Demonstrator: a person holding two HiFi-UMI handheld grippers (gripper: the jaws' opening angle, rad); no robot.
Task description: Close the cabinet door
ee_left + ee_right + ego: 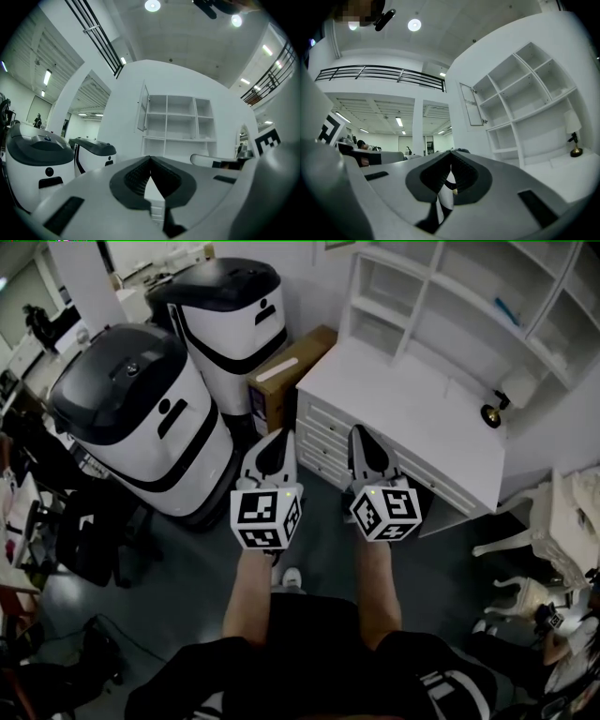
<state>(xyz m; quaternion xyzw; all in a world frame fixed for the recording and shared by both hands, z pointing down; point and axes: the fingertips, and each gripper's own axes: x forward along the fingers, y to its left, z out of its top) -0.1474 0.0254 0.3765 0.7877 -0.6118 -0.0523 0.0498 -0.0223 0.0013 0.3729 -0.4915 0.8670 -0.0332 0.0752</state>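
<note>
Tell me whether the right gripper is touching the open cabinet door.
Apart. The right gripper view shows the cabinet door open on the shelf unit, far beyond the right gripper, whose shut jaws hold nothing.

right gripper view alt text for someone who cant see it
The right claw, shut and empty, fills the foreground; beyond it on the right stands a white shelf unit whose small cabinet door hangs open at its upper left. A small lamp sits on the desk top at far right, and a balcony railing crosses the hall at left.
</note>
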